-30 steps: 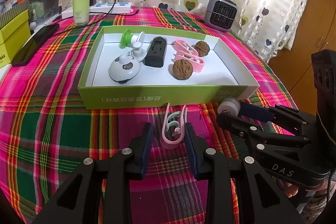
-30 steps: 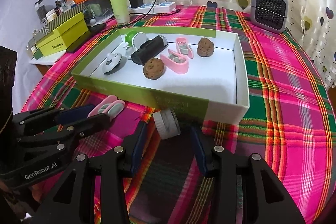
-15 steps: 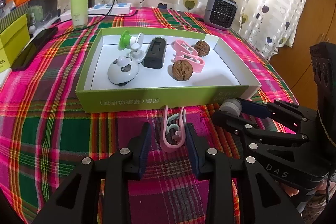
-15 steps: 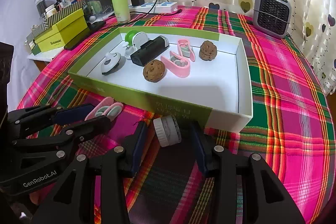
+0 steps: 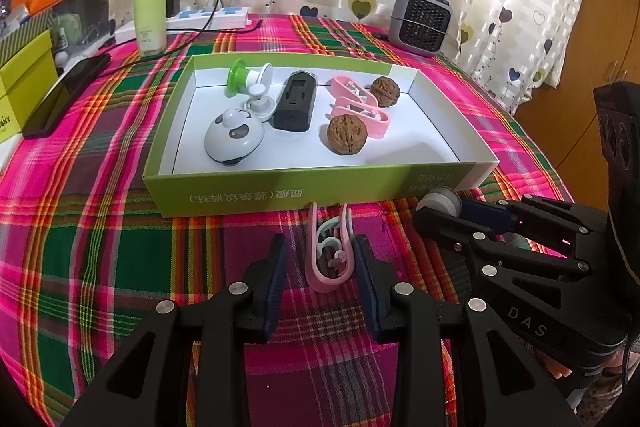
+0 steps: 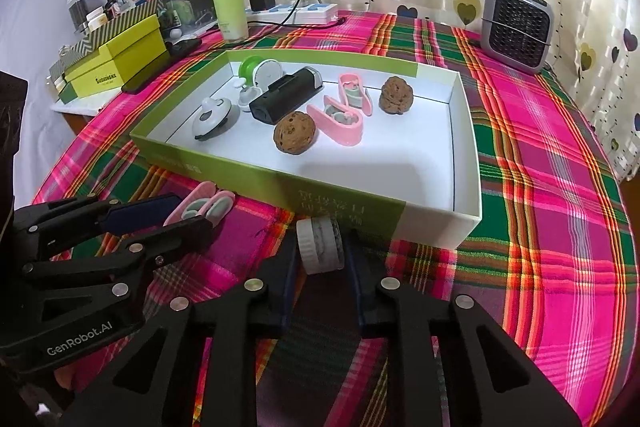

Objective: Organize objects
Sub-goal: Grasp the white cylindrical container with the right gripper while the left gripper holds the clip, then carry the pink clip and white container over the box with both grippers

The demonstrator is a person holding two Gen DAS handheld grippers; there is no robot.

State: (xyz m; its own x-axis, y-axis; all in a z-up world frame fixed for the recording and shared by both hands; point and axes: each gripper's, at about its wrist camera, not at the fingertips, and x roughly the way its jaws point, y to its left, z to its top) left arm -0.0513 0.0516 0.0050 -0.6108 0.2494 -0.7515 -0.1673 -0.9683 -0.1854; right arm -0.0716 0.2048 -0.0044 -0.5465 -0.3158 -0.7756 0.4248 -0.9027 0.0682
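White roller wheel (image 6: 320,245) on the plaid tablecloth (image 6: 540,195), just outside the near wall of the green box (image 6: 344,205), close to its right corner. Right gripper (image 6: 320,259) has both pads pressed on the wheel's flat sides; jaws drawn in nearly as far as they go, wheel clamped, not yet lifted off the cloth as far as I can tell

Pink clip (image 5: 330,251) lies on the cloth near the front wall of the box, open end toward the box. Left gripper (image 5: 320,275) straddles it: right-side pad touching or nearly touching the clip, left-side pad standing off with a clear gap. Jaws part open, nothing gripped

Inside the box: two walnuts (image 5: 347,136), two more pink clips (image 5: 360,107), a black case (image 5: 295,102), a white panda-faced gadget (image 5: 234,140), a green and white spool (image 5: 244,79). Right half of the box floor is bare

Outside: green bottle (image 5: 151,5), power strip (image 5: 212,17), small grey heater (image 5: 422,21), phone (image 5: 66,95) at the left edge

Step in hand, my reading: pick-up of the last two loose pieces, one per gripper. Wheel grasp looks made; clip grasp not

Next move would call for:
- right: lift straight up to clear the box wall, carry over it, set down on the bare floor
- left: close evenly on the clip; it is thin and springy, may twist or skid if only one pad bites
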